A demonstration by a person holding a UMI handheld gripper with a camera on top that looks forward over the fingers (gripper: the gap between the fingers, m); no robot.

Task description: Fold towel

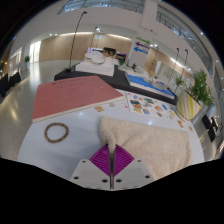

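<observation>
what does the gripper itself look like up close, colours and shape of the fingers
The gripper has two pale, whitish fingers with angular, faceted outer faces. Each carries a magenta pad on its inner face, ribbed with fine diagonal lines. No cables, markings, hand or sleeve are visible.

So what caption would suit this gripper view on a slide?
Gripper with purple pads pinching the fluffy cream towel on a white table, near a pink rectangular mat and brown ring.

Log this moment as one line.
stage: fold underway | claw: shut on towel | table: ring, pink mat
</observation>
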